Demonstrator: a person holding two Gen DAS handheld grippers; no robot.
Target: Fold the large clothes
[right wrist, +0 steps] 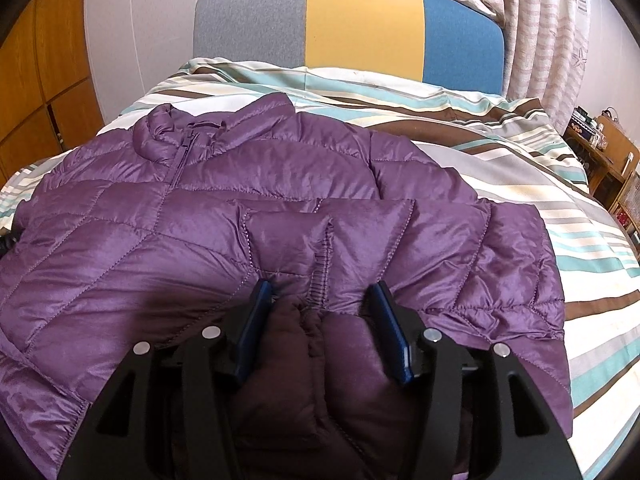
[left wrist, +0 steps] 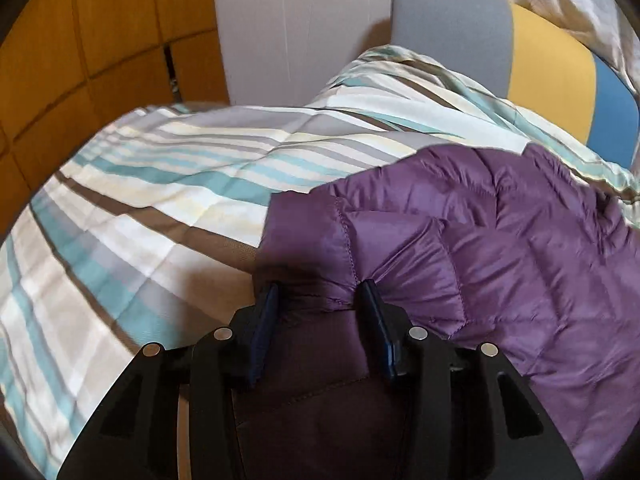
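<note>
A purple quilted puffer jacket (right wrist: 200,216) lies spread on the striped bed, collar and zip toward the headboard, with one sleeve folded across its front (right wrist: 328,224). My right gripper (right wrist: 320,290) has its blue fingers apart with the sleeve's cuff end bunched between them. In the left wrist view the jacket (left wrist: 500,232) fills the right side. My left gripper (left wrist: 320,290) has its fingers apart over the jacket's left edge, with purple fabric lying between them.
The striped duvet (left wrist: 140,184) covers the bed. A grey, yellow and blue headboard (right wrist: 360,24) stands at the far end. Wooden wardrobe doors (left wrist: 80,40) are to the left, curtains (right wrist: 552,20) and a cluttered wooden shelf (right wrist: 604,148) to the right.
</note>
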